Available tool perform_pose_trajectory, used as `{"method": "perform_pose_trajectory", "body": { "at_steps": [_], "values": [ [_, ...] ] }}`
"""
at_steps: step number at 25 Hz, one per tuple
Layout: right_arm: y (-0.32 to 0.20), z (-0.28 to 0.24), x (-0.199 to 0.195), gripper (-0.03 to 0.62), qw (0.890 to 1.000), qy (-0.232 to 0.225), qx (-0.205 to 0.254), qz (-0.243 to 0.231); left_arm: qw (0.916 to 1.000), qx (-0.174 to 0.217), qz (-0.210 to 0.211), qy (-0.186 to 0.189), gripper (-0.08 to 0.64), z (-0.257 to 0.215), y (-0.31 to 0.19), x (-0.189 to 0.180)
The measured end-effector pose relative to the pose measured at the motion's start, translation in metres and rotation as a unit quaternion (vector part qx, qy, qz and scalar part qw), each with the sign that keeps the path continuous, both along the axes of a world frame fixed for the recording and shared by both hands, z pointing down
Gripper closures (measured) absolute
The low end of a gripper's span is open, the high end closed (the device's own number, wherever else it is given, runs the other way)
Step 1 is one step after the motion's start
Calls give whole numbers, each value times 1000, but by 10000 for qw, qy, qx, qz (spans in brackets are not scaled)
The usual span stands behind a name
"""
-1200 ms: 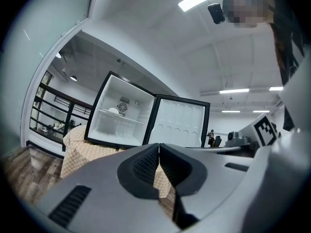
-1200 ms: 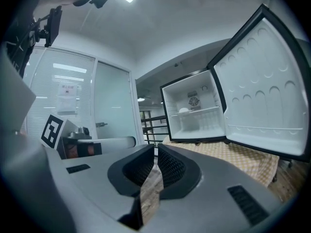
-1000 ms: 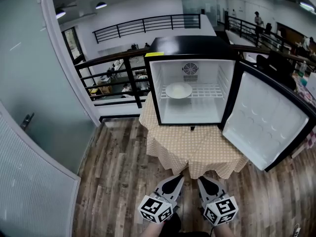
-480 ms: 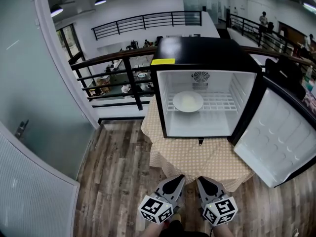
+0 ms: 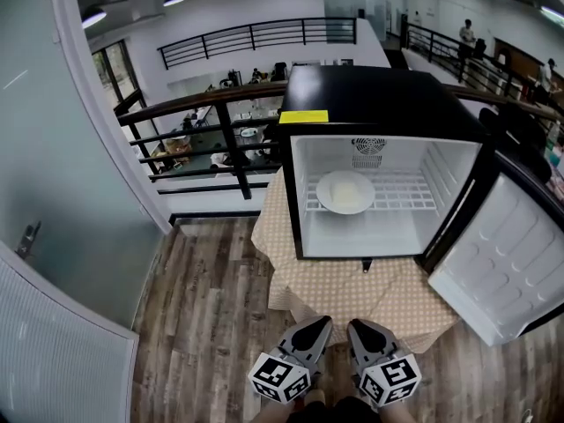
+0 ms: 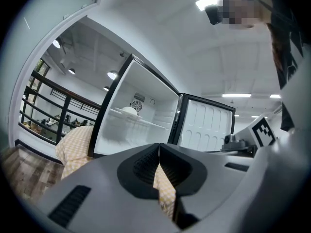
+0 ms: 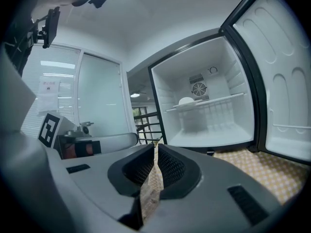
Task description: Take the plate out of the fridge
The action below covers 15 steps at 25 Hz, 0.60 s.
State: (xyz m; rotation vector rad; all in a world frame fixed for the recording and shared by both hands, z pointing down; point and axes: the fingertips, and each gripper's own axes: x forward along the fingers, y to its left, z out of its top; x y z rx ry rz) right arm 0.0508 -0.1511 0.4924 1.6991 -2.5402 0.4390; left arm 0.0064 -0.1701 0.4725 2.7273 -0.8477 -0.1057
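A white plate (image 5: 345,191) lies on the wire shelf of a black mini fridge (image 5: 379,91), left of the shelf's middle. The fridge door (image 5: 498,263) stands wide open to the right. Both grippers hang low at the bottom of the head view, well short of the fridge. My left gripper (image 5: 319,323) and my right gripper (image 5: 356,325) are side by side, both shut with nothing held. In the left gripper view the plate (image 6: 130,110) shows far beyond the closed left gripper (image 6: 159,145). The right gripper view has the plate (image 7: 186,101) above the closed right gripper (image 7: 156,144).
The fridge stands on a small table under a yellow checked cloth (image 5: 344,289). A black railing (image 5: 203,135) runs behind it, over a drop to a lower floor. A frosted glass wall (image 5: 62,192) closes the left side. Wood flooring (image 5: 211,324) lies between me and the table.
The fridge and plate have grown larger and slid right in the head view as I came nearer. Both grippers have stayed low and shut.
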Motion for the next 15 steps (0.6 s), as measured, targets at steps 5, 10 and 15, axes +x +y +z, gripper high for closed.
{"method": "perform_pose_trajectory", "body": {
  "at_steps": [5, 10, 15],
  "values": [
    [-6, 5, 2, 548, 9999, 20, -104, 36, 9999, -72, -5, 86, 549, 2, -8, 2],
    [-27, 3, 4, 548, 9999, 26, -98, 14, 9999, -85, 17, 122, 549, 2, -26, 7],
    [-56, -1, 2, 548, 9999, 49, -55, -125, 10000, -5, -21, 94, 549, -4, -55, 9]
  ]
}}
